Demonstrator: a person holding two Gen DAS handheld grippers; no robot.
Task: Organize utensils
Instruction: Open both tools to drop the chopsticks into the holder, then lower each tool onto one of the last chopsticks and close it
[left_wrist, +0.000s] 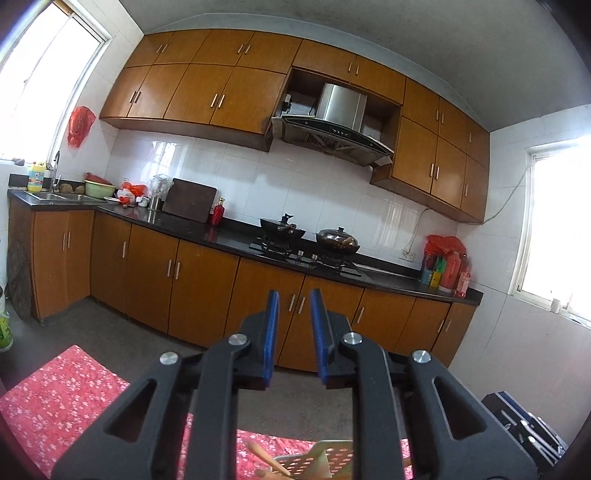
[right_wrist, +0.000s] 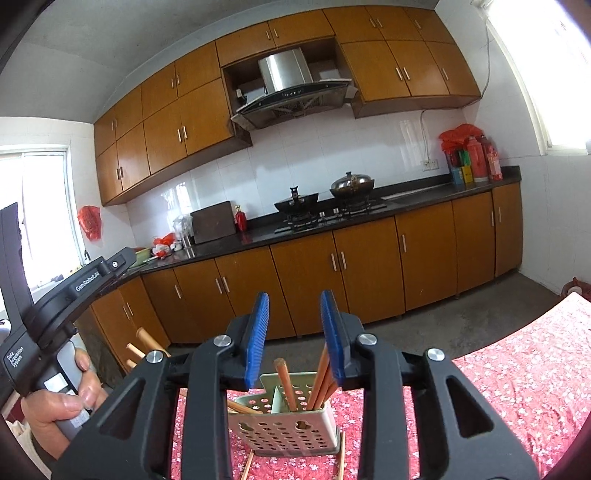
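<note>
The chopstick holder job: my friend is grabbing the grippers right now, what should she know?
Left gripper: open, nothing between its blue pads, pointing level at the kitchen cabinets.
Right gripper: open, empty, above the perforated utensil holder.
The holder sits on the red floral tablecloth.
Done: several wooden chopsticks already stand in the holder.
Left: a few chopsticks lie on the cloth beside the holder's base, and some wooden handles stick up on the left; those probably need to go in next.
</note>
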